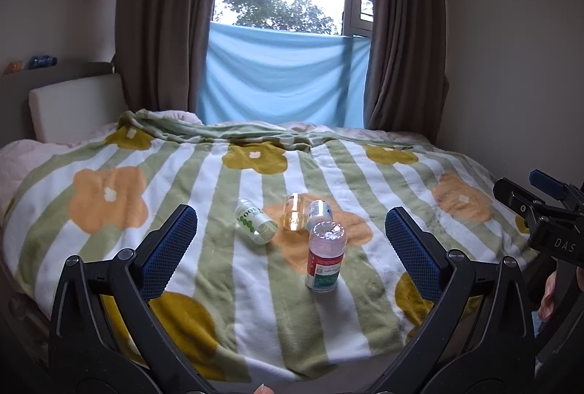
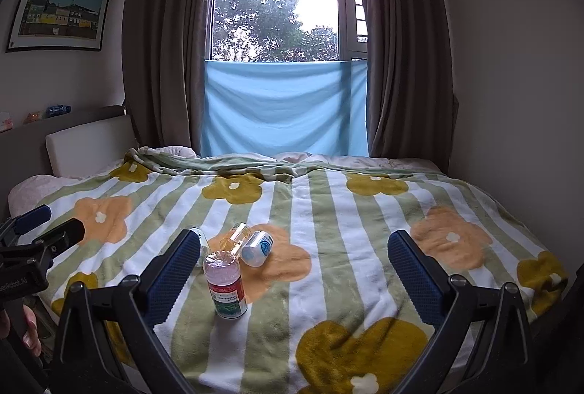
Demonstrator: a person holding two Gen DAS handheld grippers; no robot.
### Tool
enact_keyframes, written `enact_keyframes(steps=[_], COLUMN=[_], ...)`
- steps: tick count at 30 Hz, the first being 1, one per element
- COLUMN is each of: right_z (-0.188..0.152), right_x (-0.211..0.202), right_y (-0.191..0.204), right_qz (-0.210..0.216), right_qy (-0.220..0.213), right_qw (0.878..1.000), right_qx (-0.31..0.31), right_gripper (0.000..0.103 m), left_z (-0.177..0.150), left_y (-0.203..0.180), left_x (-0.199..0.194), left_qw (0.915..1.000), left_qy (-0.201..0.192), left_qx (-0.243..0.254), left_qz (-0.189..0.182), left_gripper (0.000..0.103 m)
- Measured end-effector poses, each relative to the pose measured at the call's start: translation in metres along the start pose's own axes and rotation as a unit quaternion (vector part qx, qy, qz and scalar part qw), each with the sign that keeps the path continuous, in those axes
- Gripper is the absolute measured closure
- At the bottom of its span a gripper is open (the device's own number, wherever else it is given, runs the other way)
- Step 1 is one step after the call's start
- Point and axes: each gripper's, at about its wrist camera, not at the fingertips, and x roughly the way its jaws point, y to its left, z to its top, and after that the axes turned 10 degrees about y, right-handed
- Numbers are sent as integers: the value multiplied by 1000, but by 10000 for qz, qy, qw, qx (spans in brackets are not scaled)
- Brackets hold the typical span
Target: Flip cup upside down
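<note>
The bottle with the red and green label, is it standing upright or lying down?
Upright. The red and green bottle stands on its base on the blanket, cap on top, while the three containers behind it lie tipped.

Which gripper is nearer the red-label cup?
Left, marginally. The red-label cup sits between the left gripper fingers, right of centre; the right gripper has it near its left finger. Both open, short of it.

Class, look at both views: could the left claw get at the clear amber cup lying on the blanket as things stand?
Probably yes. The left claw is open and holds nothing, and the cup lies ahead between its fingers. The upright red-label bottle stands nearer and slightly right, with two bottles flanking the cup, so the approach is tight.
</note>
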Motion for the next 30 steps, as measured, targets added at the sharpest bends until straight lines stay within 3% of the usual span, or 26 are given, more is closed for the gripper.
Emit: enact_keyframes(steps=[30], right_z=[11], right_x=[-10], right_y=[1], right_qz=[-238], right_qy=[-250], right_qw=[9994], right_qx=[-58], right_gripper=[0], left_z=[-2], left_y=[-11], left_x=[1], left_qw=[9997], left_qy=[-130], left_qx=[95], left_qz=[158], left_gripper=[0])
